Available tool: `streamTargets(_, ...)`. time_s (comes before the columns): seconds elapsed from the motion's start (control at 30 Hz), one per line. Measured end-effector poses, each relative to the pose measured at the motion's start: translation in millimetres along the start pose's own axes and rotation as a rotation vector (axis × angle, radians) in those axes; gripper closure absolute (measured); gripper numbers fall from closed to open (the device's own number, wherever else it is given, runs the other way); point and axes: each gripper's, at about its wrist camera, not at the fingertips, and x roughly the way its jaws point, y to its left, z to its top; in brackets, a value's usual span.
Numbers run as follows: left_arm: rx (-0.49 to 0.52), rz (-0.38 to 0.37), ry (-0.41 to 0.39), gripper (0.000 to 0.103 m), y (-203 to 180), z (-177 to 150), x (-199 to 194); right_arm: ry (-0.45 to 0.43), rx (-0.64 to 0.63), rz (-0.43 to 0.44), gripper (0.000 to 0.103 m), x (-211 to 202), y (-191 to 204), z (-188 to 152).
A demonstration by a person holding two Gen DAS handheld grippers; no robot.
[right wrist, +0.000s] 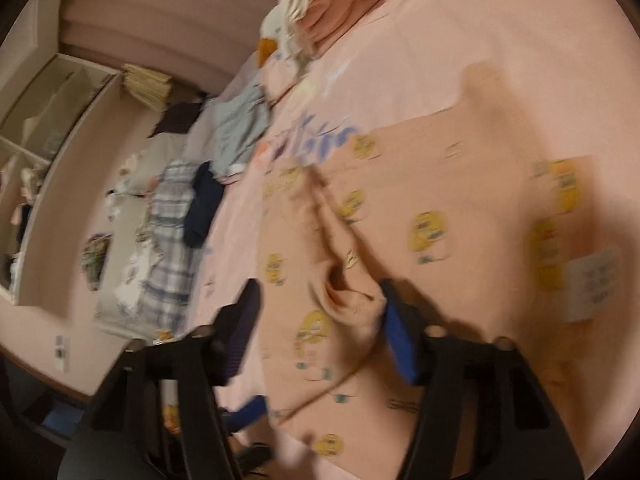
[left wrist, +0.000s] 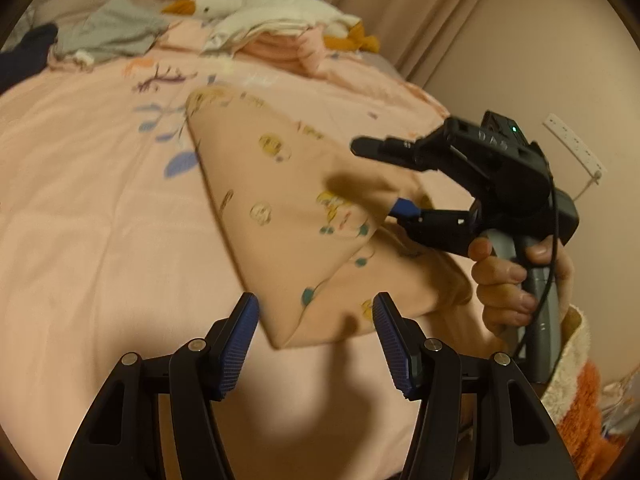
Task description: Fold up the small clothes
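A small peach garment (left wrist: 280,208) with yellow cartoon prints lies partly folded on the pink bedsheet (left wrist: 88,208). My left gripper (left wrist: 316,320) is open and empty, its blue pads either side of the garment's near corner. My right gripper (left wrist: 384,180) is seen in the left wrist view, jaws wide apart over the garment's right edge. In the right wrist view the garment (right wrist: 420,208) fills the middle, and my right gripper (right wrist: 320,312) is open with a fabric fold resting against its right pad (right wrist: 400,340). That view is blurred.
A white goose plush (left wrist: 256,4), folded pink and white clothes (left wrist: 280,46) and grey clothes (left wrist: 108,32) lie at the bed's far end. Plaid and dark clothes (right wrist: 180,216) lie on the bed's left side. A shelf (right wrist: 44,128) stands by the wall.
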Motion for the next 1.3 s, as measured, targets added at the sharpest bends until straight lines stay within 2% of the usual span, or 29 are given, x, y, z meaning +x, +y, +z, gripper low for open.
streamTargets(0.1,-0.02,-0.002,0.015,0.045,2.4,-2.3,0.4,0.023,-0.01,-0.054,0.057,13.3,5.8,-0.6)
streamTargets(0.13,-0.019,0.001,0.013,0.045,2.4,-2.4,0.5,0.012,-0.009,-0.064,0.069,15.7,6.5,-0.5)
streamTargets(0.17,-0.015,0.013,0.012,0.045,1.7,-3.4,0.0,-0.012,0.005,-0.086,0.092,18.2,5.2,-0.1)
streamTargets(0.2,-0.013,0.031,0.008,0.045,1.5,-3.6,0.0,-0.031,0.015,-0.095,0.095,20.1,3.7,0.1)
streamTargets(0.27,0.0,0.075,-0.009,0.045,0.5,-5.4,-1.7,-0.076,0.032,-0.095,0.096,17.6,0.1,-0.9)
streamTargets(0.37,0.058,0.167,-0.024,0.045,-7.6,-6.6,-0.5,-0.098,0.029,-0.112,0.097,3.2,1.8,-4.9)
streamTargets(0.5,0.145,0.134,0.032,0.045,-26.1,-11.7,15.5,-0.236,0.006,-0.024,0.097,-43.5,11.9,-17.4)
streamTargets(0.6,0.169,0.215,0.008,0.045,-35.3,-15.7,24.5,-0.345,0.01,-0.009,0.097,-79.9,9.0,-30.9)
streamTargets(0.67,0.159,0.229,-0.02,0.054,-37.4,-17.8,22.5,-0.383,0.06,-0.015,0.097,-101.2,-4.1,-40.5)
streamTargets(0.7,0.149,0.212,-0.026,0.064,-37.9,-18.6,21.1,-0.391,0.069,-0.026,0.097,-108.3,-9.0,-43.5)
streamTargets(0.73,0.141,0.199,-0.027,0.071,-38.2,-18.8,20.8,-0.405,0.067,-0.057,0.097,-117.5,-12.9,-47.1)
streamTargets(0.77,0.136,0.198,-0.026,0.073,-38.3,-18.5,21.7,-0.415,0.044,-0.119,0.097,-126.6,-14.6,-50.0)
streamTargets(0.87,0.143,0.249,-0.017,0.079,-40.4,-19.2,24.2,-0.376,0.024,-0.184,0.097,-132.2,-20.9,-57.9)
streamTargets(1.0,0.176,0.268,-0.003,0.083,-41.9,-22.5,18.3,-0.314,-0.003,-0.252,0.097,-131.6,-29.9,-76.6)
streamTargets(1.17,0.099,0.216,0.028,0.083,-27.4,-16.2,13.3,-0.317,-0.048,-0.194,0.098,-137.8,-29.1,-82.7)
streamTargets(1.27,0.075,0.181,0.041,0.083,-23.8,-16.3,7.7,-0.317,-0.042,-0.109,0.098,-139.4,-29.2,-85.7)
streamTargets(1.3,0.075,0.176,0.037,0.083,-24.0,-16.5,6.9,-0.314,-0.046,-0.121,0.098,-138.7,-29.0,-84.8)
